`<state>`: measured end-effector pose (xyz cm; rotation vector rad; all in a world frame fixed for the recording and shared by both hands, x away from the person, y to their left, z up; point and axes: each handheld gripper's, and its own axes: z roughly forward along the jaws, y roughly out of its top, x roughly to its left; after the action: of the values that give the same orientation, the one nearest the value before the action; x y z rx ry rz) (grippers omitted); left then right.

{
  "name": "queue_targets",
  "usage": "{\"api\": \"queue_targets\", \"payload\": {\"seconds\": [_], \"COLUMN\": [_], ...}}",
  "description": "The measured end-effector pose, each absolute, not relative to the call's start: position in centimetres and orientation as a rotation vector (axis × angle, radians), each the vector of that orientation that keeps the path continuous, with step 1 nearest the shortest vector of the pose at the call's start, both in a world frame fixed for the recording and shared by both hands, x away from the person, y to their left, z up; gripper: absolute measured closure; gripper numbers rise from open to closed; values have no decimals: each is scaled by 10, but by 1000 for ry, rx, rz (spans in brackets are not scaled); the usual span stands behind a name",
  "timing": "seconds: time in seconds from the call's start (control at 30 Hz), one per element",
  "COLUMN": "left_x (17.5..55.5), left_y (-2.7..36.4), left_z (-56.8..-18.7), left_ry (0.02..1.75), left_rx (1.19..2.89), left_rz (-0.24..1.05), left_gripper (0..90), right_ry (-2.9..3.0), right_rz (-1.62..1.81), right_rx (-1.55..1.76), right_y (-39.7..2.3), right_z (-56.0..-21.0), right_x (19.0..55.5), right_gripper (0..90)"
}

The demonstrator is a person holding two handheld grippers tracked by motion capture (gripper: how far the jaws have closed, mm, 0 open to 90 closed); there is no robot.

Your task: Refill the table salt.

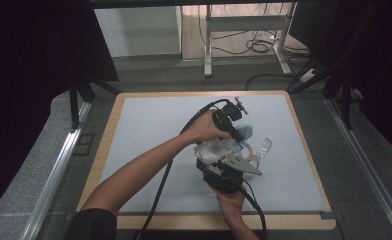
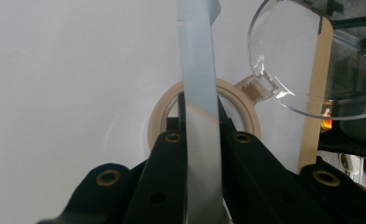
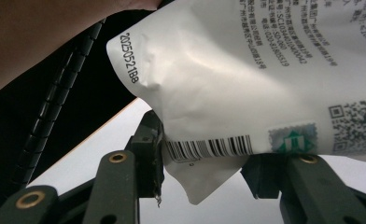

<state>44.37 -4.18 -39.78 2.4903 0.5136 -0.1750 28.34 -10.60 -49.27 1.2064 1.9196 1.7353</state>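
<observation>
A white printed pouch [image 1: 215, 148] with a barcode and a pale blue top edge hangs between both grippers above the white table top [image 1: 149, 130]. My left gripper [image 1: 238, 135] comes in from the left and is shut on the pale blue top strip [image 2: 197, 70], seen edge-on between its jaws [image 2: 202, 126]. From the near side, my right gripper [image 1: 220, 159] points away from the person; its jaws [image 3: 204, 163] are shut on the pouch [image 3: 228, 70] near the barcode. Under the pouch stands a beige-rimmed round opening [image 2: 247, 100] with a clear hinged lid [image 2: 288, 51] flipped open.
The table has a wooden rim [image 1: 199, 93]. Black cables [image 1: 164, 175] trail from both grippers across the mat toward the person. A metal frame [image 1: 244, 22] and floor cables lie beyond the far edge, and dark curtains [image 1: 29, 50] stand on both sides.
</observation>
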Motion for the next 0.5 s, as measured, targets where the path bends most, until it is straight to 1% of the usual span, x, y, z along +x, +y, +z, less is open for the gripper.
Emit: {"api": "queue_targets", "payload": {"seconds": [0.5], "left_x": [445], "left_y": [-42], "left_z": [-399], "left_ry": [516], "left_rx": [2493], "left_rz": [-186], "left_gripper": [899], "right_ry": [1921], "right_rz": [1754], "right_rx": [1208], "right_y": [-109], "right_z": [-491], "right_x": [283], "right_gripper": [552]}}
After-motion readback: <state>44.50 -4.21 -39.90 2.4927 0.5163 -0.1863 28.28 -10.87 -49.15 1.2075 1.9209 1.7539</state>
